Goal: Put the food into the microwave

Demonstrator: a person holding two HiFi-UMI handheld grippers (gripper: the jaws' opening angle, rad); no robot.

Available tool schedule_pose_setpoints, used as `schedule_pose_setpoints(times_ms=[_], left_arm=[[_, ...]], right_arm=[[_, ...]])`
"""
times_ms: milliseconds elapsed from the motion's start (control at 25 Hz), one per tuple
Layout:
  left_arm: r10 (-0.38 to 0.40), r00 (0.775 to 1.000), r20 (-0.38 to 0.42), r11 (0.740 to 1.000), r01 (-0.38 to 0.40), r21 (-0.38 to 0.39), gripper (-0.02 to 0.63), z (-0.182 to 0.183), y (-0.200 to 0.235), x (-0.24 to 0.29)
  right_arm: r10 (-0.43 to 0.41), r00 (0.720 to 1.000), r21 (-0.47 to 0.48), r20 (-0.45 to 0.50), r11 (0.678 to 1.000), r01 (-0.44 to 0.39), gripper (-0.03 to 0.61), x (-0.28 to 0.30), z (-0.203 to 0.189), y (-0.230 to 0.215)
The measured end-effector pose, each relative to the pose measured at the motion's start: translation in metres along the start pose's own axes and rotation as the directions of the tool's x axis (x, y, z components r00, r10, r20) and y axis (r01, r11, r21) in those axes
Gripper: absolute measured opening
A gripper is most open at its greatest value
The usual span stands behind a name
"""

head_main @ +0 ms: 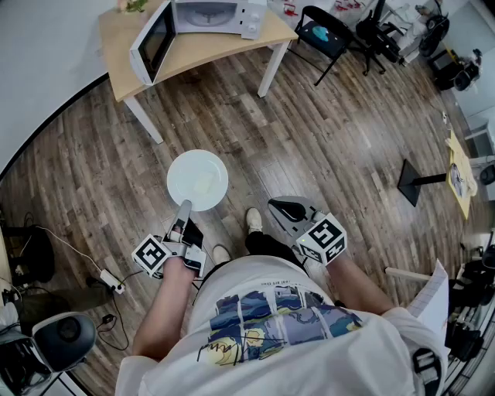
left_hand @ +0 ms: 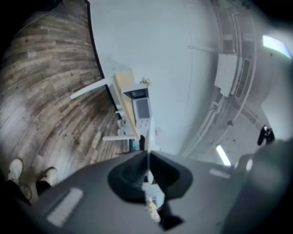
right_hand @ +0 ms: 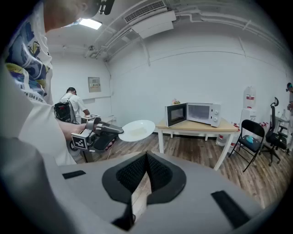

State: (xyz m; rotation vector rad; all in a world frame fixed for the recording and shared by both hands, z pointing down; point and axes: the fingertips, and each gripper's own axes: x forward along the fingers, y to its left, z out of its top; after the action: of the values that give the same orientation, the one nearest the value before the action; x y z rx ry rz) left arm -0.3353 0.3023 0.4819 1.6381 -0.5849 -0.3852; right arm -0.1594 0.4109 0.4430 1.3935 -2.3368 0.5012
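A white plate (head_main: 197,179) carrying a pale piece of food (head_main: 203,184) hangs level over the wooden floor. My left gripper (head_main: 184,207) is shut on its near rim. In the left gripper view the plate (left_hand: 149,137) shows edge-on as a thin line pinched at the left gripper (left_hand: 148,155). The right gripper view shows the plate (right_hand: 136,129) and the left gripper (right_hand: 107,130) from the side. The white microwave (head_main: 209,17) stands on a light wooden table (head_main: 193,50) ahead, its door (head_main: 152,42) swung open. My right gripper (head_main: 280,206) is shut with nothing in it.
A black folding chair (head_main: 321,35) stands right of the table, with office chairs (head_main: 383,31) beyond it. A black stand base (head_main: 421,182) is on the floor at right. A power strip and cables (head_main: 112,280) lie at left. Another person (right_hand: 71,103) stands far back.
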Motion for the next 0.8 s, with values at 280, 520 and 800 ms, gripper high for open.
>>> schedule_pose_setpoints(times_ms=[280,520,800], left_arm=[[-0.029,1.000,-0.013,0.999,0.029,-0.015,0.021,-0.005,-0.007,0.024],[-0.031,0.999,0.015,0.999,0.031,0.006,0.021,-0.010,-0.020,0.075],[-0.021,0.998,0.056,1.000,0.022,-0.013,0.021,-0.023,-0.039,0.169]], right_arm=[[0.011,1.000,0.009,0.019,1.000,-0.012,0.006,0.002,-0.002,-0.009],[0.059,0.997,-0.019,0.048,0.998,-0.058,0.006,0.008,0.012,-0.062],[0.081,0.995,-0.007,0.056,0.997,-0.081,0.006,-0.001,0.024,-0.168]])
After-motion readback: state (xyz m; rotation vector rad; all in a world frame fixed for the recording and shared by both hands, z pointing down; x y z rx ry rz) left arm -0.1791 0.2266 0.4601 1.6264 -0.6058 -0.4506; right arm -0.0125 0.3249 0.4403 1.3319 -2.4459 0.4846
